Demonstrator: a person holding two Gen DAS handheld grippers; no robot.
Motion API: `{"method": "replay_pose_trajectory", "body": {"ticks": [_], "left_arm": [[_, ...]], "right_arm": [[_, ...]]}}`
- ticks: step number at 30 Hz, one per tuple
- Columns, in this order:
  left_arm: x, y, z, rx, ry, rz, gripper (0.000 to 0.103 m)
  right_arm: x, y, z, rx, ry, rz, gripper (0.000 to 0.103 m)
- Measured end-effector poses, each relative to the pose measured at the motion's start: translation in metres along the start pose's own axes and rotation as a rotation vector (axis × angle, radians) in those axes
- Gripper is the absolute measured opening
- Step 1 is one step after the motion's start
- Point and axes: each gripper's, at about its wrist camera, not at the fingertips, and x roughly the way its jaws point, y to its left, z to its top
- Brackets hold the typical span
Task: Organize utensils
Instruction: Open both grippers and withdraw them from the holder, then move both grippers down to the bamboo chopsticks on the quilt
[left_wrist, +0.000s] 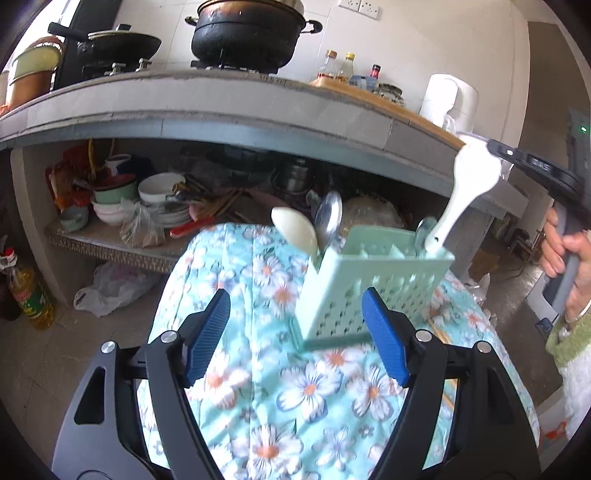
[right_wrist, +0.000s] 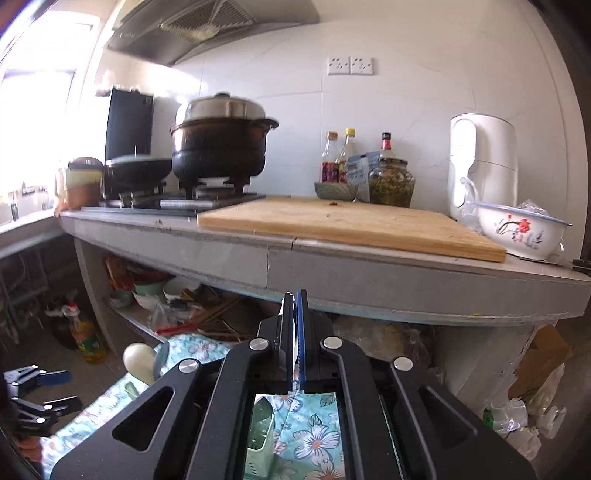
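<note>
The right gripper (left_wrist: 491, 149), jaws clamped on a white spoon (left_wrist: 461, 195), lowers its handle into the green caddy (left_wrist: 369, 284), while the left gripper (left_wrist: 295, 325), jaws wide and empty, seemingly waits just before the caddy to steady it.

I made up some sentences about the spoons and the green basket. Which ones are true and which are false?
1. The right gripper is holding a white spoon. True.
2. The left gripper is squeezing the green basket. False: its jaws stand open, with the basket between and beyond them, and the pads are not pressing on it.
3. The green basket stands on a flowery cloth. True.
4. The basket has nothing in it. False: another pale spoon and a metal spoon already stick out of it.
5. The big black pot sits on the floor. False: it sits on the stove up on the counter.
</note>
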Motion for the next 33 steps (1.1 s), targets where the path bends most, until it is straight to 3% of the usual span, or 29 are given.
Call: {"method": "replay_pose_trajectory", "body": {"ticks": [5, 9, 11, 13, 15, 16, 20, 23, 28, 33], "left_arm": [[-0.001, 0.004, -0.022, 0.008, 0.032, 0.016, 0.071], [-0.003, 0.005, -0.035, 0.009, 0.051, 0.011, 0.075], [-0.005, 0.004, -0.039, 0.004, 0.060, -0.003, 0.076], [-0.007, 0.003, -0.042, -0.002, 0.058, -0.014, 0.080], [-0.008, 0.000, -0.044, -0.002, 0.063, -0.018, 0.083], [-0.008, -0.002, -0.047, -0.003, 0.070, -0.024, 0.084], [-0.005, -0.010, -0.058, -0.023, 0.111, -0.068, 0.088], [0.002, -0.017, -0.069, -0.038, 0.174, -0.103, 0.091], [0.012, -0.031, -0.087, -0.057, 0.257, -0.154, 0.091], [0.014, -0.045, -0.096, -0.053, 0.282, -0.189, 0.095]], "right_arm": [[0.024, 0.016, -0.025, -0.044, 0.056, 0.016, 0.002], [0.031, 0.017, -0.040, 0.019, 0.129, 0.089, 0.005], [0.027, 0.010, -0.042, 0.080, 0.147, 0.129, 0.024], [0.015, 0.000, -0.042, 0.143, 0.132, 0.147, 0.037], [0.002, -0.008, -0.040, 0.184, 0.122, 0.156, 0.041], [-0.009, -0.012, -0.041, 0.201, 0.119, 0.155, 0.050], [-0.044, -0.015, -0.052, 0.201, 0.147, 0.126, 0.082], [-0.070, -0.008, -0.075, 0.142, 0.187, 0.034, 0.097], [-0.096, -0.001, -0.123, 0.131, 0.271, -0.129, 0.097], [-0.104, 0.003, -0.162, 0.126, 0.376, -0.182, 0.097]]}}
